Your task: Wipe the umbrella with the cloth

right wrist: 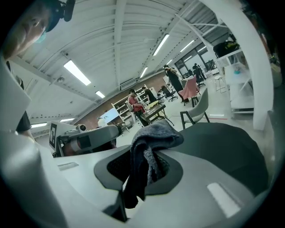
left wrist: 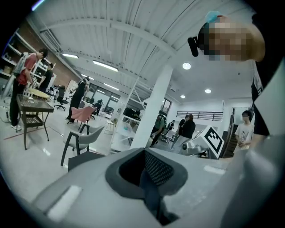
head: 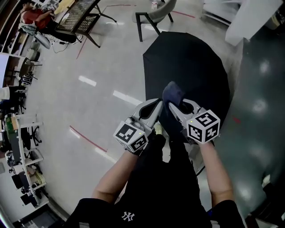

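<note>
The right gripper [head: 174, 107] pinches the cloth [head: 173, 92] bunched between its jaws, lifted clear, ready for wiping, I'd guess. The left gripper [head: 156, 107], jaws together on nothing, hangs just beside it. The open umbrella [head: 191, 67] lies on the floor [head: 102, 67] just ahead.

You have two grippers, your left gripper [head: 156, 107] and your right gripper [head: 173, 109], one black umbrella [head: 187, 71], one dark cloth [head: 173, 94], one grey chair [head: 159, 13], one black wire table [head: 76, 17], two marker cubes [head: 131, 136], one on each gripper.
</note>
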Motion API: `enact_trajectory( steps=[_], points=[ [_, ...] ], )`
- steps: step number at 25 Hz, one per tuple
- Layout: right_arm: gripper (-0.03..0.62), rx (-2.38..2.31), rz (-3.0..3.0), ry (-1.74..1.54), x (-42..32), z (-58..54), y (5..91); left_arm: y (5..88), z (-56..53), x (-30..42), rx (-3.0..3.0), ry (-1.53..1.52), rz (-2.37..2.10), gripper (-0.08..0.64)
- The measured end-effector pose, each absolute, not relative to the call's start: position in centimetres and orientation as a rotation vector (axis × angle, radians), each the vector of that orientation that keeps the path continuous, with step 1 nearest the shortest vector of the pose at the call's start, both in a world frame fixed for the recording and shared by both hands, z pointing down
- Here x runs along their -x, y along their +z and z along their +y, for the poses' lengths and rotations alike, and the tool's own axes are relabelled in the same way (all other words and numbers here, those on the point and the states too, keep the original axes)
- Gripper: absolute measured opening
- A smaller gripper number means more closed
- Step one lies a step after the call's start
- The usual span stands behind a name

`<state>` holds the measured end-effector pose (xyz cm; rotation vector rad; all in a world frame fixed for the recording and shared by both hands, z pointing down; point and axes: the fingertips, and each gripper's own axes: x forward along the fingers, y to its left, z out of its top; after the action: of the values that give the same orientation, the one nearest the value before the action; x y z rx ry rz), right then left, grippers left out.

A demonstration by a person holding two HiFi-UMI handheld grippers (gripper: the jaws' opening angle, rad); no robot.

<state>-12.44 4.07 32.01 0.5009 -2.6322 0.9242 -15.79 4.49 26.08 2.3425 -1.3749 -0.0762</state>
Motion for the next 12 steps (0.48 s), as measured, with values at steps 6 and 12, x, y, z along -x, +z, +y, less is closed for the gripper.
enact_trajectory(
  steps=[6, 12],
  points=[
    [0.084, -0.482, -2.546, 0.979, 16.2, 1.8, 38.9, 30.7, 2.6, 18.6, -2.272, -0.069, -1.396, 0.000],
    [0.084, -0.487, -2.455, 0.997, 19.5, 0.6, 45.3, 35.6, 1.0, 21.1, -2.240, -0.036, -1.372, 0.000]
  ],
)
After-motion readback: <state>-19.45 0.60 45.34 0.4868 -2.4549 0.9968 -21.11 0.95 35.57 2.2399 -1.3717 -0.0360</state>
